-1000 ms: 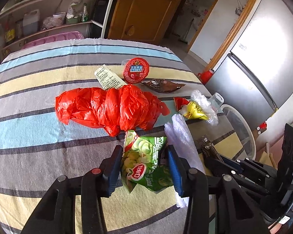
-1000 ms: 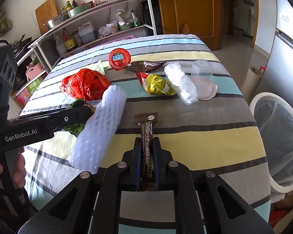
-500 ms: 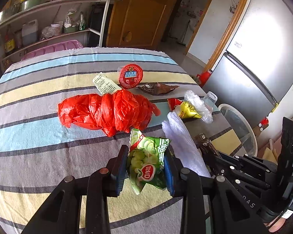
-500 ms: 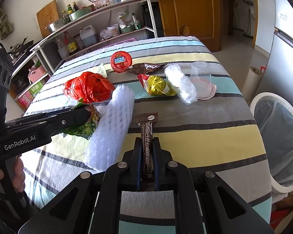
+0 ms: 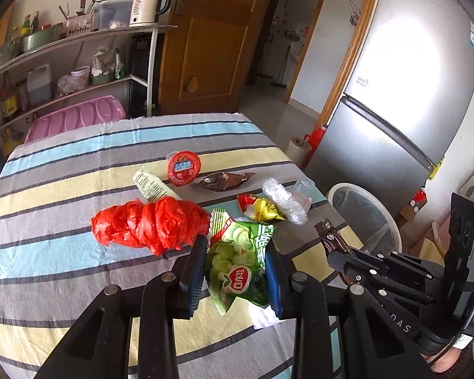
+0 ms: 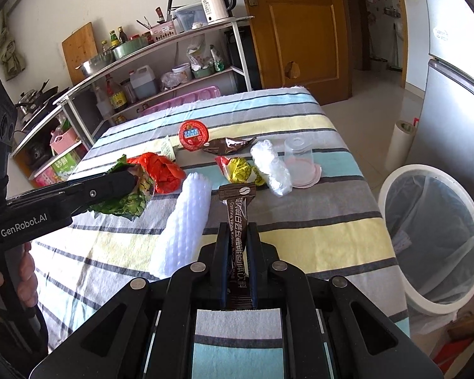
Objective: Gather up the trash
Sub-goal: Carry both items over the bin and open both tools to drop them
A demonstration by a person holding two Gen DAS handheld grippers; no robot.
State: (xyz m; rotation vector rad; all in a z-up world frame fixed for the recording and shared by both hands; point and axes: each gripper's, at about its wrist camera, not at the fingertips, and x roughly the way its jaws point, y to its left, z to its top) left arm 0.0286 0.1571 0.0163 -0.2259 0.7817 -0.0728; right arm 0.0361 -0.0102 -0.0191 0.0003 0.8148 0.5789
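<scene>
A: Two grippers, each with one piece of trash. The left gripper (image 5: pixel 237 263) has just closed in and its jaws pinch a green snack bag (image 5: pixel 238 260) from both sides, held clear of the striped tablecloth (image 5: pixel 63 170).

B: And loose on the cloth?

A: From the left: one red plastic bag (image 5: pixel 148 225), one pale paper wrapper (image 5: pixel 153 186), one red-lidded cup (image 5: pixel 184 164), one brown wrapper (image 5: pixel 224 181), one yellow packet (image 5: pixel 259 208), one crumpled clear film (image 5: pixel 284 200), one clear cup (image 6: pixel 298 153) upside down, and one white foam sleeve (image 6: pixel 186 224).

B: The right side?

A: The right gripper (image 6: pixel 239 249) points downward; its jaws are pressed together on a brown sachet (image 6: pixel 238 221). One white bin (image 6: pixel 433 237) stands beside the table.
</scene>
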